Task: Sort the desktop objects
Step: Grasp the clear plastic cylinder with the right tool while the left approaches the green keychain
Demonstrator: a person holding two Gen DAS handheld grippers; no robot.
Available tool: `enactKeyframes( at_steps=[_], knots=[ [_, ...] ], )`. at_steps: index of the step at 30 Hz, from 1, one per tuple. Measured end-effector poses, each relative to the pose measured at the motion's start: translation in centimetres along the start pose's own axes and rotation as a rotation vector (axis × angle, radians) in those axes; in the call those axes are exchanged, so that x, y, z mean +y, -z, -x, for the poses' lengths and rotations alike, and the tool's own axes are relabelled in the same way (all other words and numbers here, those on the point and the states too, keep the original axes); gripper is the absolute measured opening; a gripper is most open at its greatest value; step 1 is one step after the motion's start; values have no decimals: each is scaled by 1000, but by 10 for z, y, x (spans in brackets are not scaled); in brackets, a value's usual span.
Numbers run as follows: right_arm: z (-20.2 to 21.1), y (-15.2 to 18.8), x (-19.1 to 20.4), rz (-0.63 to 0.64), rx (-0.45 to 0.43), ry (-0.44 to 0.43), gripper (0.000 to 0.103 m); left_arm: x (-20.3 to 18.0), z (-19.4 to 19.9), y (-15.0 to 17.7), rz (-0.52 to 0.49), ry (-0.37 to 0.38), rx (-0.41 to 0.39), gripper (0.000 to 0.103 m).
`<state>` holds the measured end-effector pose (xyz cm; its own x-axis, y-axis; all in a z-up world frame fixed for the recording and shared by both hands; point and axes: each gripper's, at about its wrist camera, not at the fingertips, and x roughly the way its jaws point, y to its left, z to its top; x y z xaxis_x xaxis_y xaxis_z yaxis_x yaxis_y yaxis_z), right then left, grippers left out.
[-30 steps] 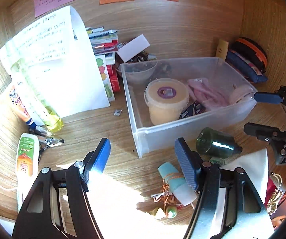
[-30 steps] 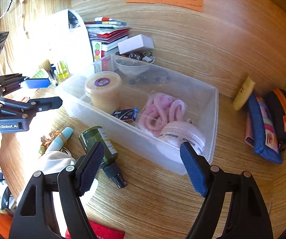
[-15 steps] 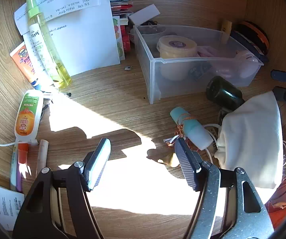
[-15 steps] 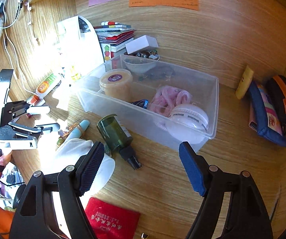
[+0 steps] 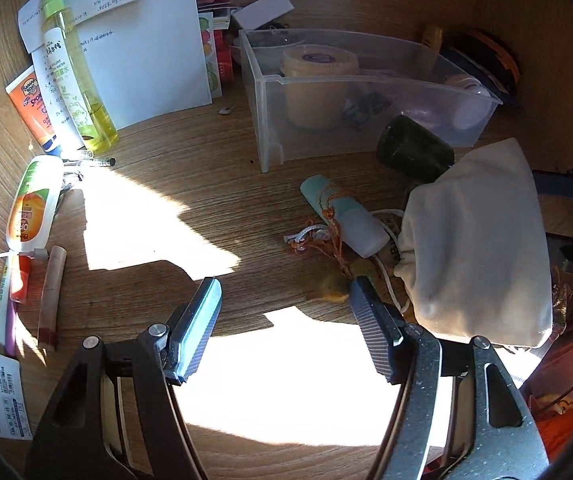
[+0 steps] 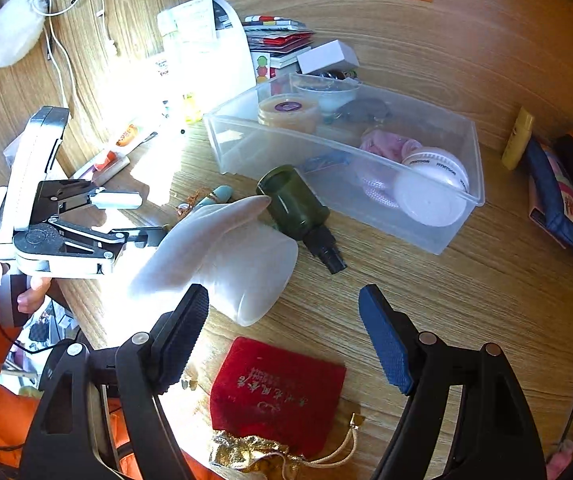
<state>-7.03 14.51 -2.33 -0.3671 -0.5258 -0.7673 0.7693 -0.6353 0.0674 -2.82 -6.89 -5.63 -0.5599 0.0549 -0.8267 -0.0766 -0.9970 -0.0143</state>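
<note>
A clear plastic bin holds a yellow jar, pink cord and a round white case. In front of it lie a dark green bottle, a white cloth pouch, a teal tube with orange string, and a red velvet pouch. My left gripper is open and empty above bare desk, left of the white pouch; it also shows in the right wrist view. My right gripper is open and empty above the red pouch.
At the left are a yellow-green spray bottle, sunscreen tubes, pens and a lip balm. White paper and books stand behind. A blue and orange pouch lies far right. A gold drawstring bag sits at the desk edge.
Both grippers have pulled back and away from the bin. The views now take in more of the near desk, with the white pouch and red pouch showing larger. Both stay open.
</note>
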Motion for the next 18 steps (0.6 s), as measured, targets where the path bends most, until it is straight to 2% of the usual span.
enactKeyframes(
  at_steps=[6, 12, 16, 17, 18],
  knots=[
    [-16, -4, 5, -5, 37, -27, 75, -8, -2, 1, -8, 35, 4, 67],
    [-27, -12, 9, -8, 38, -48, 75, -13, -12, -4, -17, 30, 12, 66],
    [-31, -14, 8, -19, 42, -61, 74, -16, -15, -4, -18, 29, 7, 53],
    [-33, -15, 8, -25, 43, -70, 72, -16, -15, -4, -21, 18, 3, 51],
    [-34, -15, 7, -32, 49, -78, 64, -17, -15, -3, -25, 4, -3, 46]
  ],
)
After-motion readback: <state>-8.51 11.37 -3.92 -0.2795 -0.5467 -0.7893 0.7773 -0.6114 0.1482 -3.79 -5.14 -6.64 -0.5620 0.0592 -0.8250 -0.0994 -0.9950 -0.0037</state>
